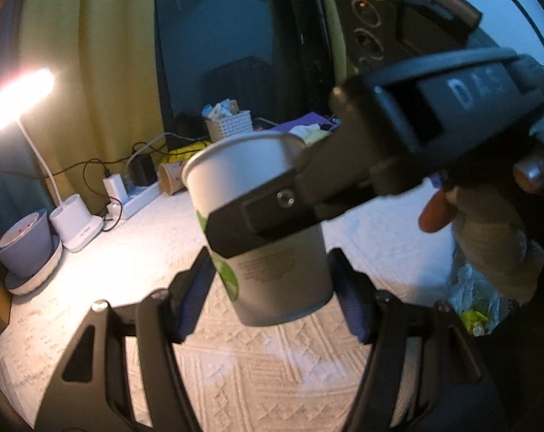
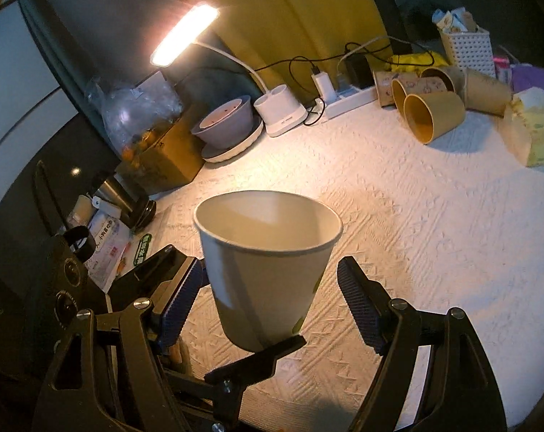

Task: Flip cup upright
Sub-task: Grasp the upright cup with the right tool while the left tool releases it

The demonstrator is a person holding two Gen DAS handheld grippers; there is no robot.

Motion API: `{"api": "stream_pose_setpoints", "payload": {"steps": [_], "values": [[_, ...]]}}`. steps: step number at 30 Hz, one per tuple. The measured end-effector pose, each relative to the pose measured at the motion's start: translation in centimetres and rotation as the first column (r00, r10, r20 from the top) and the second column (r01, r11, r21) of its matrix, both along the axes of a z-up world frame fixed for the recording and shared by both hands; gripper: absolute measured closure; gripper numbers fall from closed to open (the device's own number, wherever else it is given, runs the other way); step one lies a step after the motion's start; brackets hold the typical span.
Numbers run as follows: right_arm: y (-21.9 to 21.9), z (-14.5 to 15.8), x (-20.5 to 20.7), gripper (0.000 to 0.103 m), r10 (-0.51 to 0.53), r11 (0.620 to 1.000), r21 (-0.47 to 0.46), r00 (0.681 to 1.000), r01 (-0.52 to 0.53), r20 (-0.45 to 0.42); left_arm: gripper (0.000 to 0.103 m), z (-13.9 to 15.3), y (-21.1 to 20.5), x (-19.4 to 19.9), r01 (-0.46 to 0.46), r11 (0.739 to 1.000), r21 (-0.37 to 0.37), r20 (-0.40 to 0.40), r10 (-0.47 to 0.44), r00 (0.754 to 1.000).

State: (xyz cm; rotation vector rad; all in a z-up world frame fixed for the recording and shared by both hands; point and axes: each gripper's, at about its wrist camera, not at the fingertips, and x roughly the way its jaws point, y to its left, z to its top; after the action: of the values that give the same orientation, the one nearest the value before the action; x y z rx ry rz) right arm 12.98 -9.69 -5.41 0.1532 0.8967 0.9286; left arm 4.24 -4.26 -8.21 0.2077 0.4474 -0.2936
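A white paper cup [image 1: 268,237] with green print is held in the air above the white textured tablecloth [image 1: 257,370], mouth up and slightly tilted. In the left wrist view the right gripper's black finger [image 1: 257,221] crosses the cup's side from the right. The left gripper [image 1: 272,295] has its blue pads on either side of the cup's lower part, apart from it. In the right wrist view the cup [image 2: 268,273] sits between the right gripper's pads [image 2: 272,302], with a gap on the right side, and the left gripper's finger [image 2: 261,360] is under its base.
A lit desk lamp [image 2: 185,36], a grey bowl on a plate [image 2: 225,126], a power strip [image 2: 347,100], several brown paper cups lying on their sides [image 2: 434,115], a white basket [image 2: 470,50] and a tissue pack [image 2: 538,133] line the far edge. Clutter sits off the left edge.
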Motion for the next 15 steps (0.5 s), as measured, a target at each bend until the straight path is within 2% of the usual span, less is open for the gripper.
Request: {"api": "stream_pose_setpoints", "payload": {"steps": [3, 5, 15], "values": [[0.0, -0.1, 0.2, 0.024, 0.015, 1.0, 0.007, 1.0, -0.015, -0.012, 0.038, 0.0, -0.1, 0.3, 0.011, 1.0, 0.009, -0.003, -0.011, 1.0], [0.0, -0.2, 0.4, 0.038, 0.019, 1.0, 0.009, 1.0, -0.019, -0.018, 0.038, -0.1, -0.2, 0.5, 0.013, 1.0, 0.013, -0.012, -0.013, 1.0], [-0.7, -1.1, 1.5, 0.038, 0.034, 0.999, 0.034, 0.998, -0.032, -0.062, 0.037, 0.0, -0.6, 1.5, 0.004, 0.999, 0.042, -0.059, -0.001, 0.998]]}}
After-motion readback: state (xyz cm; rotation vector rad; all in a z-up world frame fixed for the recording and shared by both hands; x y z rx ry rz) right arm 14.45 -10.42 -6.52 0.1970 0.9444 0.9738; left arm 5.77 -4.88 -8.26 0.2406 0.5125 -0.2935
